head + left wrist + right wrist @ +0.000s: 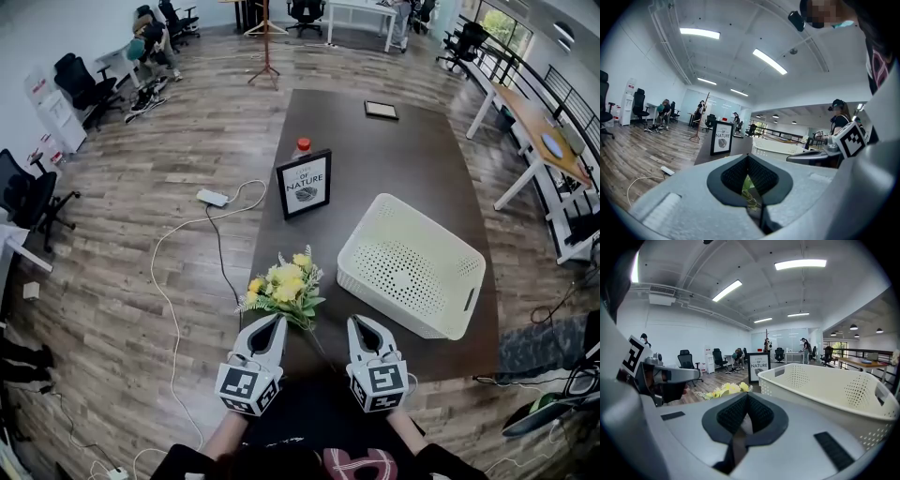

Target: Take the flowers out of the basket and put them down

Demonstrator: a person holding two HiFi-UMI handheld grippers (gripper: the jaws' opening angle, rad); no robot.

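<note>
- The left claw [278, 321] is held low over the near edge of the bench [412, 141], with its marker cube [247, 386] toward the person. Its jaws are closed and the tips meet. A scrap of green leaf shows through the small gap behind the tips.
- The right claw [357, 321] is held alongside it, a little apart and level with it. It is also closed, pads together with nothing between them.
- The flowers [284, 286], a small bunch of yellow blooms with green leaves, lie on the dark bench just ahead of the left claw's tip. Whether the tip touches the leaves cannot be told.
- The bunch is outside the basket [412, 267], to its left and clear of its wall.
- The basket is white plastic with perforated sides. It sits on the bench ahead of the right claw, turned askew to the bench edges.
- Behind the flowers a black-framed sign [305, 184] stands upright, facing the person.
- A bottle [302, 145] with a red cap stands just behind the sign.
- Further along the bench lies a flat dark slab [381, 110], well apart from everything else.
- On the wooden floor [141, 244] left of the bench, a white power strip [213, 198] lies with a pale cable [165, 291] looping back toward the person.
- At the far end of the room stand a coat stand [266, 42] and several black office chairs [80, 84].
</note>
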